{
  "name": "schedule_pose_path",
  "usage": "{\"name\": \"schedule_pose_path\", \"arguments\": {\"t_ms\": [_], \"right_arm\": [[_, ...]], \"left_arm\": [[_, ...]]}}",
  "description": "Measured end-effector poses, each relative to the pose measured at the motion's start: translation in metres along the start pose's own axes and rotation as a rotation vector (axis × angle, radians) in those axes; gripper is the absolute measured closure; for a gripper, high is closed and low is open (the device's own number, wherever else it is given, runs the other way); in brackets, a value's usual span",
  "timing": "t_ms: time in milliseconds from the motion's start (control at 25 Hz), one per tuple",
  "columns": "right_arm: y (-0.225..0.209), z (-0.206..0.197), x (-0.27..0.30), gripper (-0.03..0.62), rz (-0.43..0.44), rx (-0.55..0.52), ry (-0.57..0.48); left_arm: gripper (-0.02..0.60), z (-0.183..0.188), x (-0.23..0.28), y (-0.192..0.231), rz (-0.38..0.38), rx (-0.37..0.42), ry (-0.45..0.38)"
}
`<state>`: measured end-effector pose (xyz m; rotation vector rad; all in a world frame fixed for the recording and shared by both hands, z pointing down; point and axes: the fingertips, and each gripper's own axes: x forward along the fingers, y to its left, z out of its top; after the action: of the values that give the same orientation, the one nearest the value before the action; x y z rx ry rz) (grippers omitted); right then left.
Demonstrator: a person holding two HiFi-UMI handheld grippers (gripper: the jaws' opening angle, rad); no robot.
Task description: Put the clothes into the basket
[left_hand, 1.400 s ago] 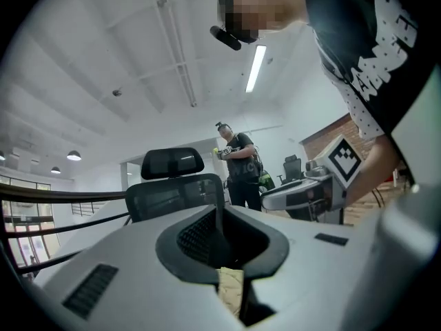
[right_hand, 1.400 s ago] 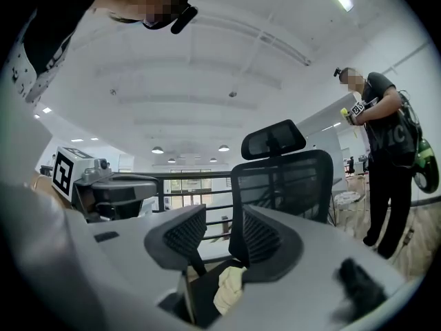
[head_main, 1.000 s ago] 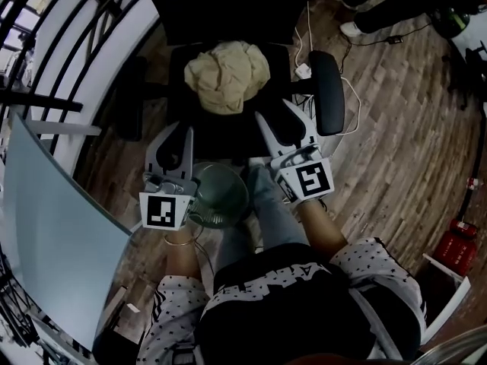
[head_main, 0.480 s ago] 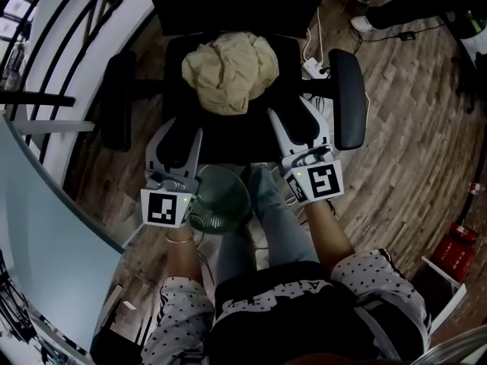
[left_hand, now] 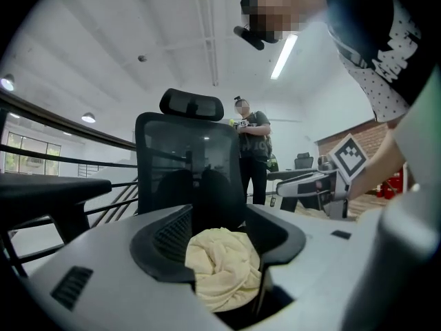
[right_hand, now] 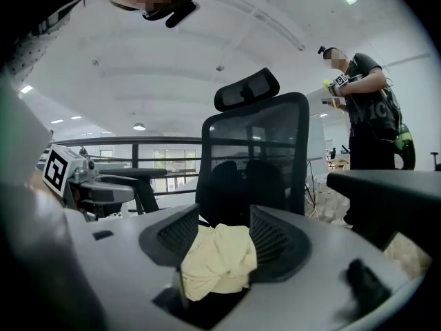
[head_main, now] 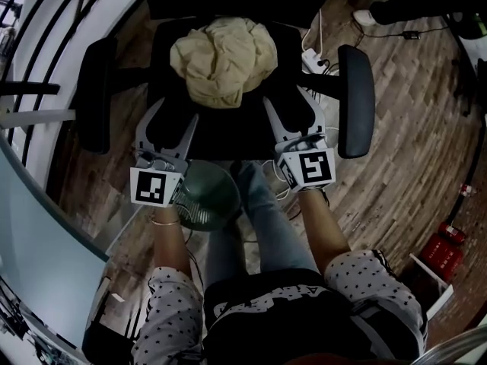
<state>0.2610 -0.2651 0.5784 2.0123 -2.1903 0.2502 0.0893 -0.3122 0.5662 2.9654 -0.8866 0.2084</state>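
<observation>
Overhead, in the head view, a crumpled pale yellow cloth (head_main: 223, 58) is lying bunched on the seat of a black office chair (head_main: 228, 131). The left gripper (head_main: 173, 119) and the right gripper (head_main: 284, 103) are reaching over the near edge of the seat, one on each side. Both are short of the cloth and touching nothing. What looks like a round green basket (head_main: 207, 198) is sitting low, just beside the person's leg and under the left hand.

Next, in the left gripper view, its jaws have just been opening and are standing wide apart. The cloth (left_hand: 224, 267) is showing in the gap further ahead, with no pad pressing on it.

Then, in the right gripper view, those jaws have likewise been opening and are spread. The cloth (right_hand: 217, 261) is again framed between them, not gripped.

Judging by its folds, the cloth is looking soft, light and limp, not fragile. It will probably be sagging and trailing once lifted. A deep pinch on a thick raised fold near the top of the bundle, or one on each side, seems safer than a thin edge.
</observation>
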Motion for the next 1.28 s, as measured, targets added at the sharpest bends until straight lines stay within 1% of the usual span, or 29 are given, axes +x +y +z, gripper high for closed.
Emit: {"name": "schedule_pose_path", "arguments": {"t_ms": [120, 480, 600, 760, 880, 1040, 1280], "right_arm": [[-0.006, -0.014, 0.01, 0.378, 0.005, -0.009, 0.024], [-0.006, -0.048, 0.04, 0.342, 0.06, -0.033, 0.088], [-0.011, -0.06, 0.049, 0.333, 0.06, -0.018, 0.105], [-0.018, -0.076, 0.062, 0.33, 0.061, -0.015, 0.132], [-0.021, -0.088, 0.068, 0.33, 0.063, -0.032, 0.163], [-0.023, -0.103, 0.079, 0.33, 0.072, -0.032, 0.203], [-0.03, -0.116, 0.092, 0.33, 0.06, -0.037, 0.241]], "left_arm": [[0.351, -0.013, 0.012, 0.0, -0.015, 0.009, 0.022], [0.319, -0.047, 0.039, 0.013, -0.019, -0.034, 0.03], [0.311, -0.06, 0.045, 0.018, -0.019, -0.045, 0.037], [0.302, -0.083, 0.051, 0.025, -0.03, -0.038, 0.068], [0.293, -0.096, 0.058, 0.026, -0.033, -0.067, 0.087], [0.29, -0.108, 0.065, 0.032, -0.023, -0.072, 0.103], [0.288, -0.124, 0.074, 0.041, -0.021, -0.073, 0.136]]}}
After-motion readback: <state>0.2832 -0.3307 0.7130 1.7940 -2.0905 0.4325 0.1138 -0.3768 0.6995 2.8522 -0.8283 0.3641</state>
